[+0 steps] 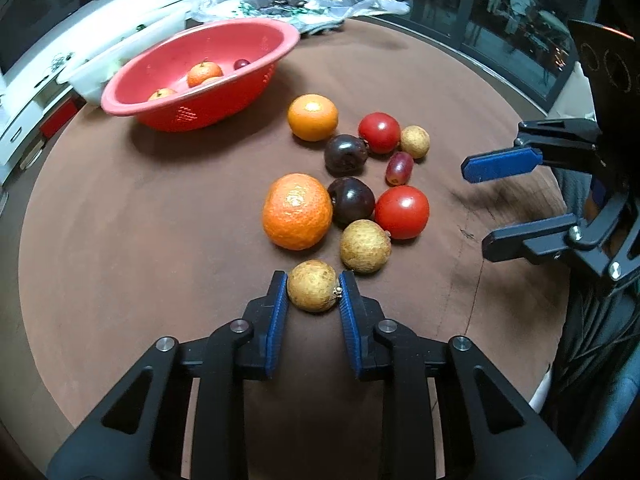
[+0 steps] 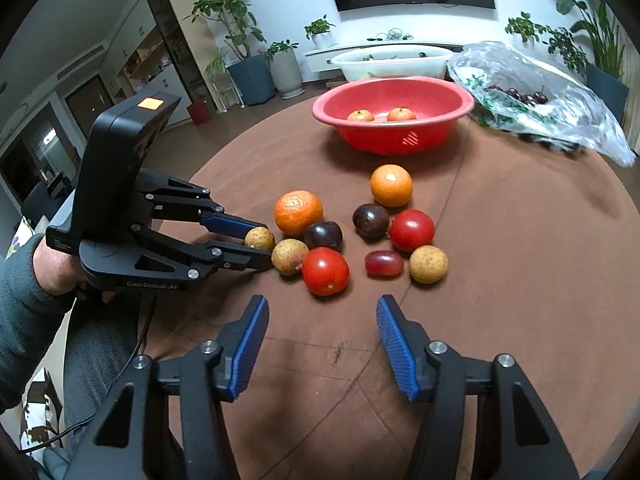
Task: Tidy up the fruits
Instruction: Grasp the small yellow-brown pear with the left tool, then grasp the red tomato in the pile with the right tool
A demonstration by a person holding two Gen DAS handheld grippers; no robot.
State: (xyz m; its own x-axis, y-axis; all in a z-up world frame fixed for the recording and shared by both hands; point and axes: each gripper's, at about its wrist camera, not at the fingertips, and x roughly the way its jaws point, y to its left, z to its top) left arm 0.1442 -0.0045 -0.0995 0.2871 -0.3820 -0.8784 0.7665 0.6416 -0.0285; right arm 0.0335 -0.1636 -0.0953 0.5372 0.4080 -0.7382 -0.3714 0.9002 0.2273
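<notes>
Now left gripper [image 1: 313, 288] clamps longan [image 1: 312, 286], table edge [image 1: 24, 240] clear

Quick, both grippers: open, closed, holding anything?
Left gripper: closed on a longan resting on the table.
Right gripper: open, nothing between its fingers.

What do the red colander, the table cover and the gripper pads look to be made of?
Red colander: likely moulded plastic, matte, with small perforations in its wall. Table cover: seemingly brown fabric with a suede-like nap; stitched seams and dull shading show. Left gripper pads: blue ribbed material, probably rubber or soft plastic, on black hard-plastic fingers.
</notes>
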